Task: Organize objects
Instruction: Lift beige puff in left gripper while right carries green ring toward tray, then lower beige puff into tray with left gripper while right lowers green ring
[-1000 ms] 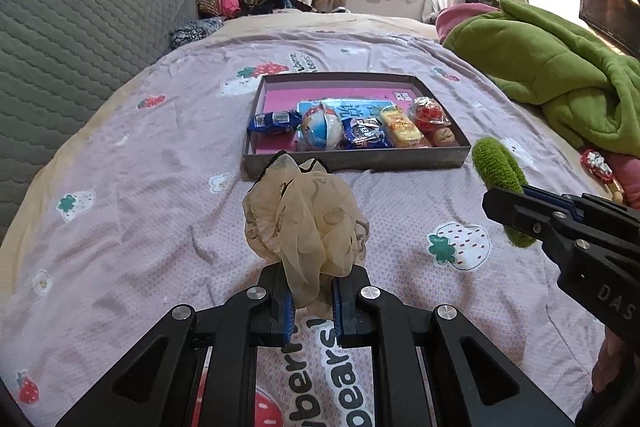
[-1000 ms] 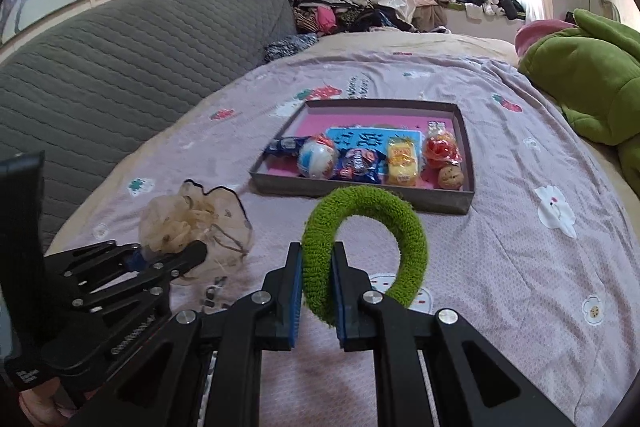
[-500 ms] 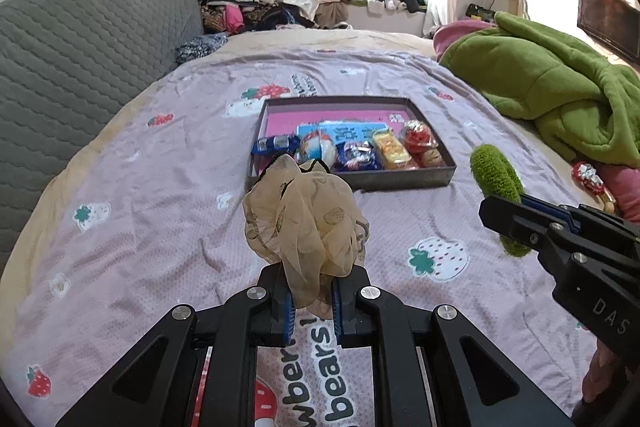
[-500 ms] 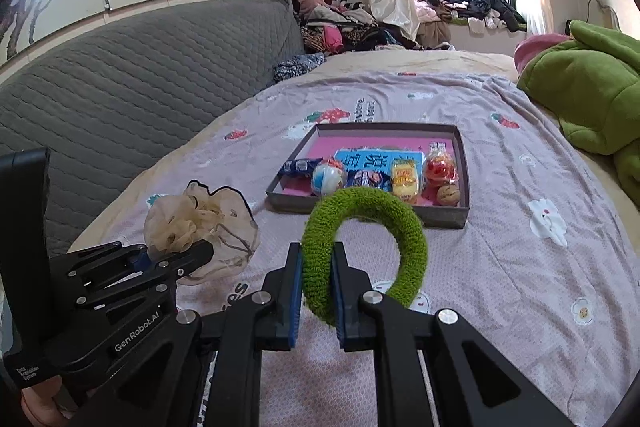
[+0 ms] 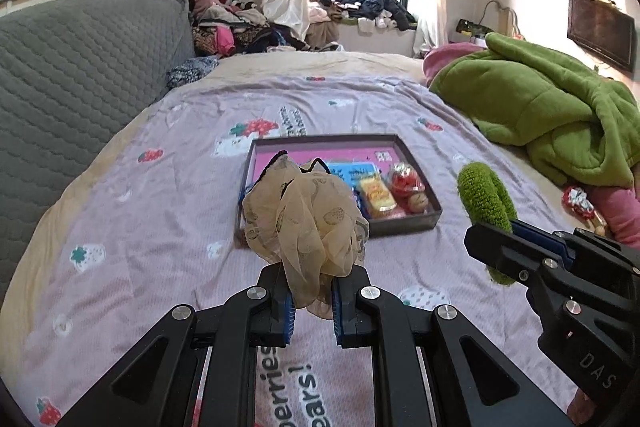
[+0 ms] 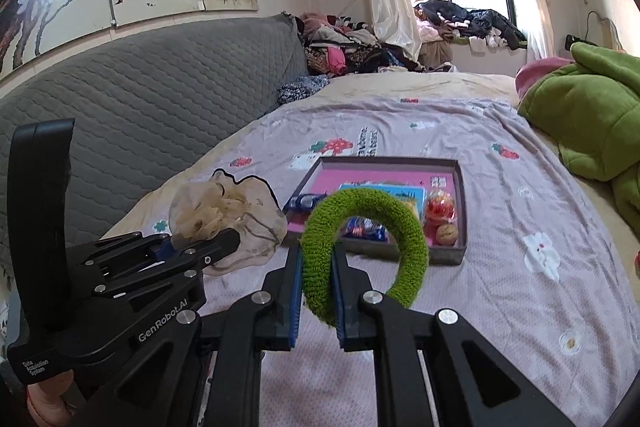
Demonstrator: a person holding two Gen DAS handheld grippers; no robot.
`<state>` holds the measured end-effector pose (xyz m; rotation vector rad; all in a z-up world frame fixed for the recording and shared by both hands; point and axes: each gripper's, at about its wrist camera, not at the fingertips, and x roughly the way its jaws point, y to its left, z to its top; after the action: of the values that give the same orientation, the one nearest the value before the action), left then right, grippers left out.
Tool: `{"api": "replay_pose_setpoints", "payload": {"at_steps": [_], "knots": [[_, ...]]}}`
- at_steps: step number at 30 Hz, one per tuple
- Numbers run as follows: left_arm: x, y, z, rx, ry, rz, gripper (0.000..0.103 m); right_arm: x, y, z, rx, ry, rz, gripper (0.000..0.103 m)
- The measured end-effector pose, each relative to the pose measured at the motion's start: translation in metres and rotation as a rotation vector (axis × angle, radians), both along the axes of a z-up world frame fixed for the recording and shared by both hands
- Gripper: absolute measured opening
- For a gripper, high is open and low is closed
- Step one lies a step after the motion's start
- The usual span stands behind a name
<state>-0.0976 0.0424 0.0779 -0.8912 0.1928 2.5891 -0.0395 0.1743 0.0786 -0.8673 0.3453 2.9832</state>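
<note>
My left gripper [image 5: 313, 291] is shut on a beige mesh scrunchie [image 5: 304, 223], held up above the bedspread. In the right wrist view that left gripper [image 6: 224, 241] shows at the left with the beige scrunchie [image 6: 224, 211] bunched at its tip. A fuzzy green scrunchie [image 6: 360, 247] is pinched by its left side in my right gripper [image 6: 316, 287], which is shut on it. The left wrist view shows this green scrunchie [image 5: 484, 203] at the right gripper's [image 5: 492, 243] tip. Ahead on the bed lies a grey tray [image 5: 416, 223] with a pink floor and several wrapped snacks; the same tray [image 6: 460, 187] appears beyond the green ring.
A lilac strawberry-print bedspread [image 5: 160, 227] covers the bed. The grey quilted headboard [image 6: 140, 115] runs along the left. A green fleece blanket [image 5: 552, 115] is heaped at the right, with a red wrapped item [image 5: 576, 201] beside it. Piled clothes [image 5: 248, 27] lie at the far end under the window.
Both grippers have risen with their scrunchies still held. The tray now sits lower and smaller in both views, and more of the room's walls and window shows.
</note>
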Motion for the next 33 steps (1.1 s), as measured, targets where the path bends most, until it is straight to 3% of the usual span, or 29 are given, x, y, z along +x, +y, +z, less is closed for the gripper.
{"api": "replay_pose_setpoints", "payload": {"at_steps": [19, 33], "knots": [[-0.077, 0.029, 0.025, 0.021, 0.032, -0.027, 0.014, -0.068, 0.038, 0.032, 0.057, 0.039, -0.051, 0.014], [-0.164, 0.039, 0.020, 0.057, 0.018, -0.026, 0.014, -0.131, 0.067, 0.016, 0.088, 0.006, -0.067, 0.014]]}}
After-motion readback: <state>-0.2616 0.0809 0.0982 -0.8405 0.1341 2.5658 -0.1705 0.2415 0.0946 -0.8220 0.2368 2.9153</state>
